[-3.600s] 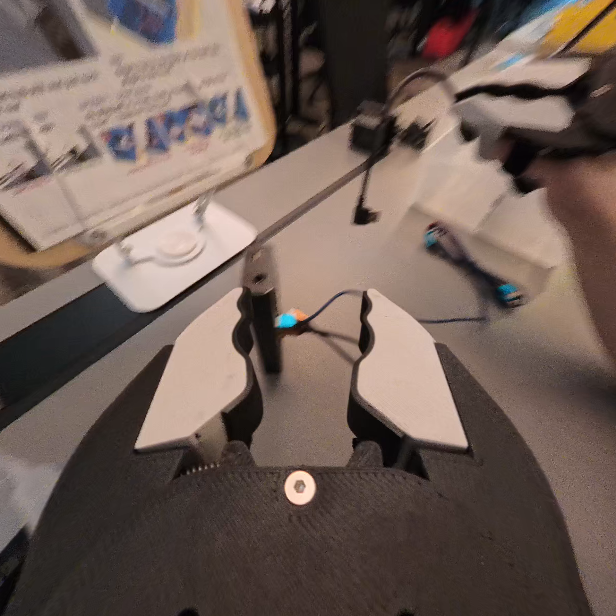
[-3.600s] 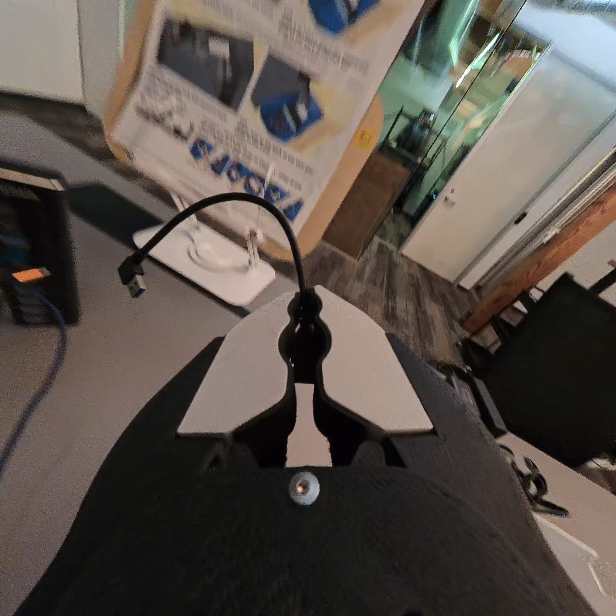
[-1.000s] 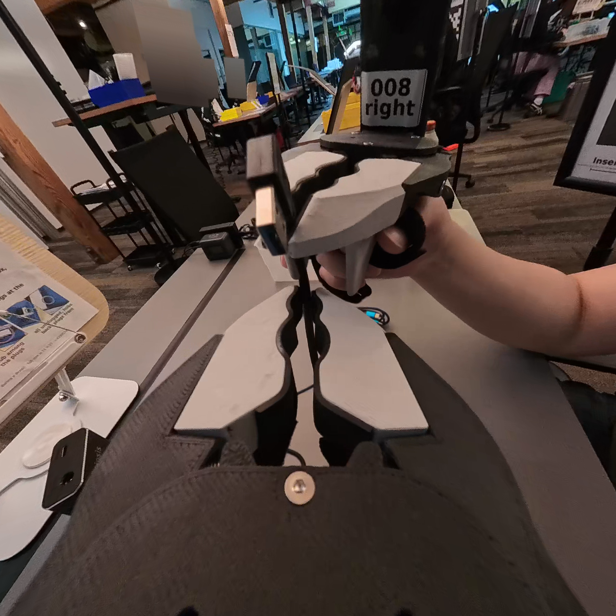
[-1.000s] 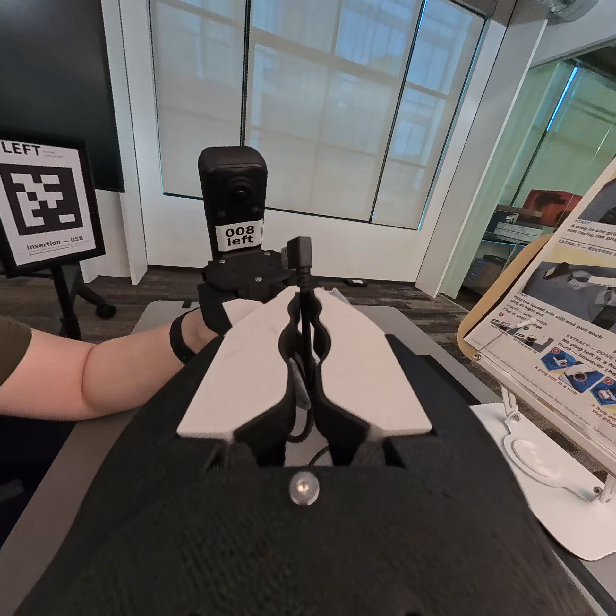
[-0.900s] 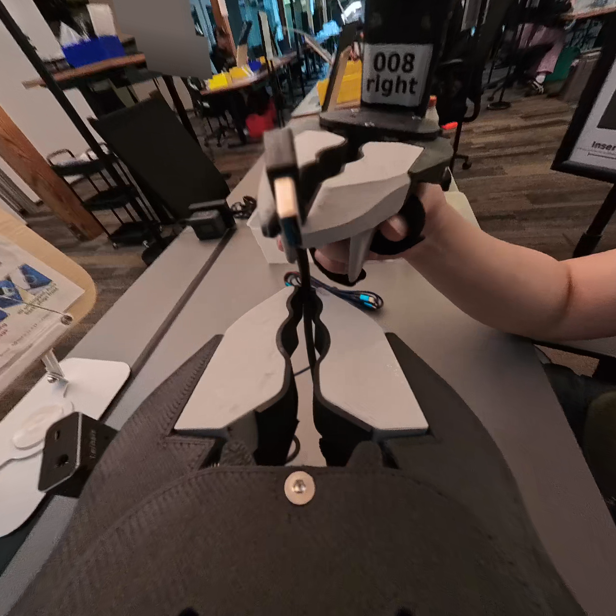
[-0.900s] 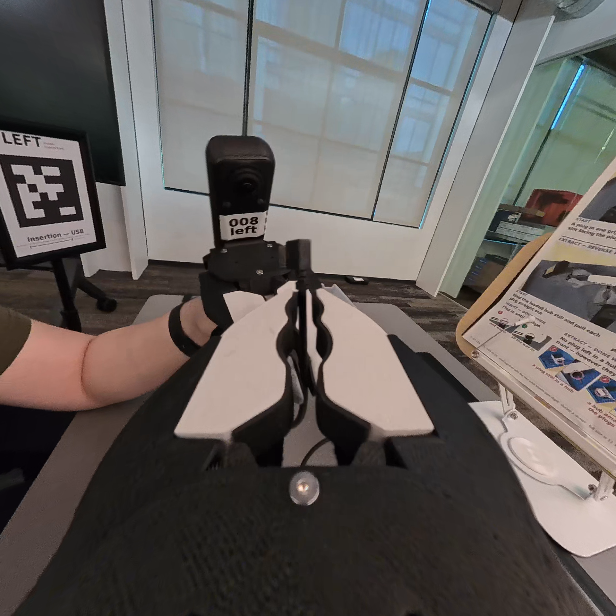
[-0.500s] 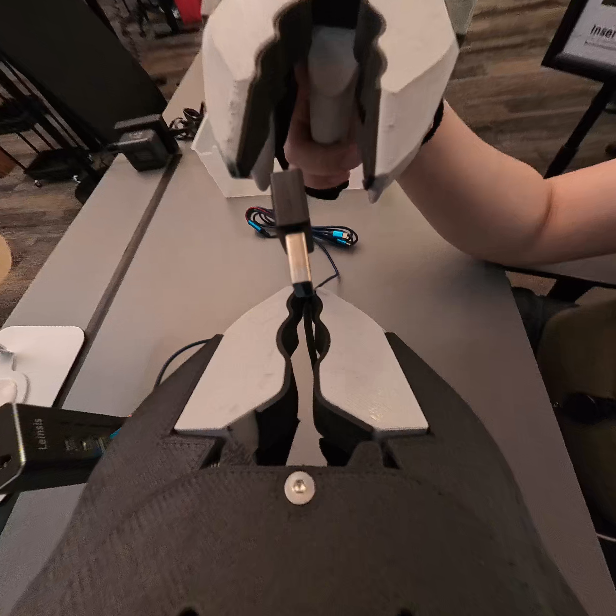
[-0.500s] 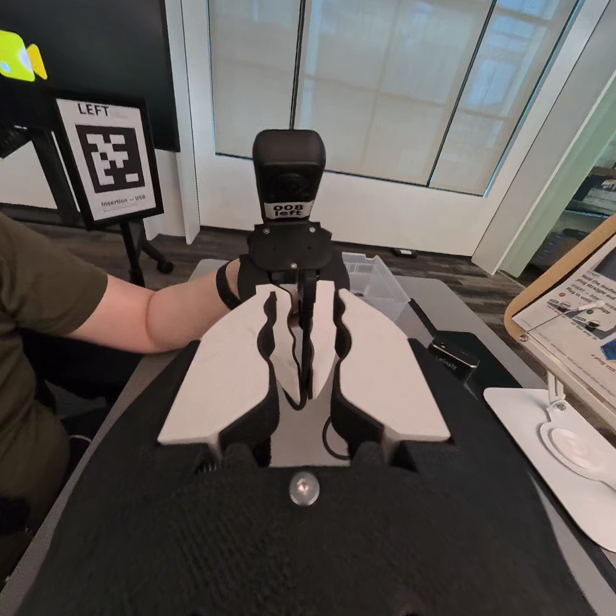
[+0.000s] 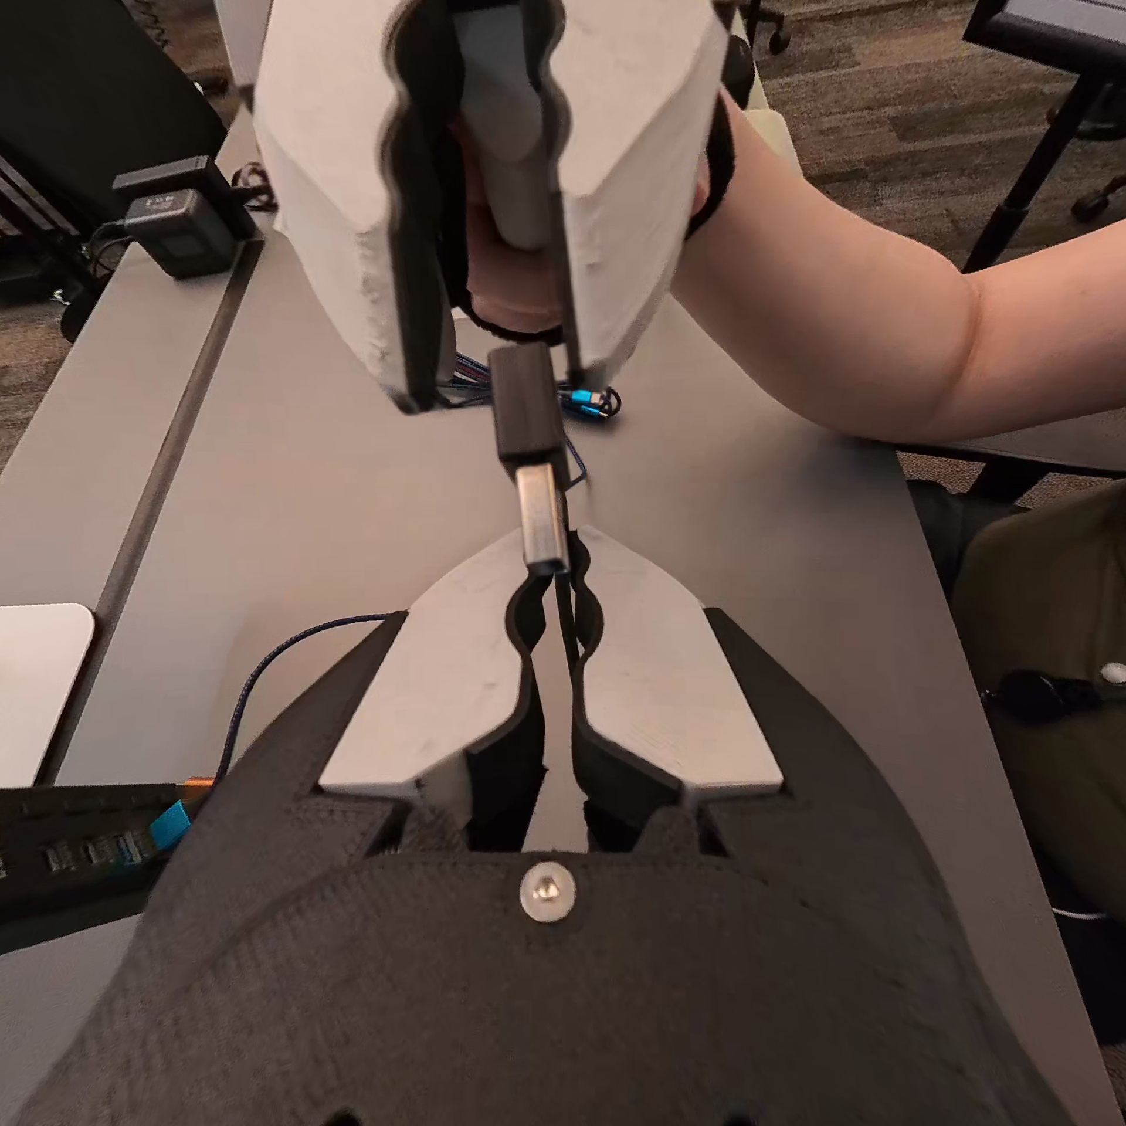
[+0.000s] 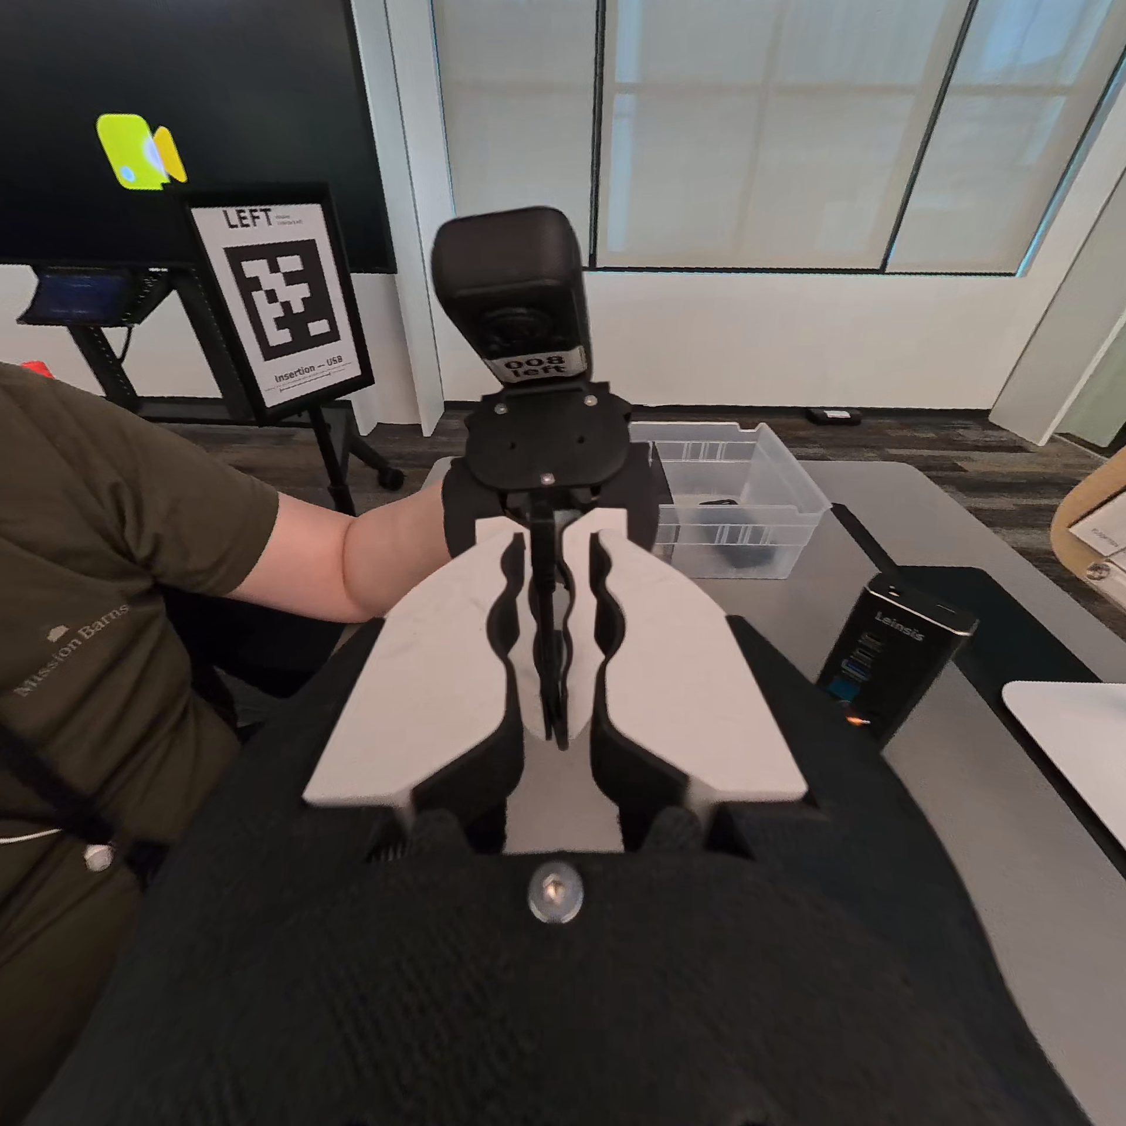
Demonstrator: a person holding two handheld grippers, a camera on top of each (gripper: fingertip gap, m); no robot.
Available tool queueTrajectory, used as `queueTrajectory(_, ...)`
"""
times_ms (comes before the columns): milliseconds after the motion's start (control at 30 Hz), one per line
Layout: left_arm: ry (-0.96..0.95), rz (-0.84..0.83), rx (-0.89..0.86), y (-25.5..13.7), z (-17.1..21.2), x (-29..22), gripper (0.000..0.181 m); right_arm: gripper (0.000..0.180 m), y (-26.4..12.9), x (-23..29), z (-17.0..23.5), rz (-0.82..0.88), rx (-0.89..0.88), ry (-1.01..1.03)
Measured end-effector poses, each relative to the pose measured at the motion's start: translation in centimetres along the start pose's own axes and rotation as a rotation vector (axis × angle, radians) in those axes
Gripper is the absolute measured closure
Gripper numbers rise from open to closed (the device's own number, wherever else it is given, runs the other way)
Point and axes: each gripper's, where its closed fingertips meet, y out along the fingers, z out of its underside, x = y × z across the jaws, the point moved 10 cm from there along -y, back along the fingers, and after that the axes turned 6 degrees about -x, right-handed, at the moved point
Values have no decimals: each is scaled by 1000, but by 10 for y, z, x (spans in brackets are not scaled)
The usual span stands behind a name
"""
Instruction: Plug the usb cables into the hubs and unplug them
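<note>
My left gripper [image 9: 563, 548] is shut on a thin black USB cable just behind its plug [image 9: 529, 451]. The plug has a black housing and a silver metal end, and it sticks out from the fingertips. My right gripper [image 9: 496, 378] faces the left one, open and empty, with the plug's housing just in front of its jaws. In the right wrist view the right gripper [image 10: 551, 536] is open around the left gripper [image 10: 554, 731] and the black cable [image 10: 544, 621]. A black hub [image 10: 895, 658] stands on the table to the right. It also shows in the left wrist view [image 9: 79, 847] with a blue cable [image 9: 262, 676] plugged in.
A coil of blue cables [image 9: 585, 402] lies on the grey table [image 9: 317, 499] under the right gripper. A clear bin [image 10: 731, 487] sits at the far edge. A white stand base [image 10: 1072, 743] is on the right and a black charger [image 9: 183, 219] beyond the table seam. The person's arm [image 9: 853, 341] crosses the right side. Some 8 centimetres of space lies between my two pairs of fingers. Both grippers' tips are roughly 20 centimetres from the black hub [image 10: 895, 658]. My left wrist view [image 9: 54, 817] looks at it from another angle.
The right gripper opened and let go of the cable, which the left gripper now holds alone. Both grippers tilted down toward the table and drew closer, tip to tip.
</note>
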Motion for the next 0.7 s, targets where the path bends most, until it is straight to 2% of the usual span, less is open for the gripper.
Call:
queueTrajectory(200,1,9,10,1,0,-1,177,161,7,5,1,-24,49,-14)
queueTrajectory(333,5,15,14,1,0,-2,177,171,8,6,0,-25,43,-20)
queueTrajectory(700,25,26,24,2,1,-3,178,171,2,9,-2,-8,76,-64)
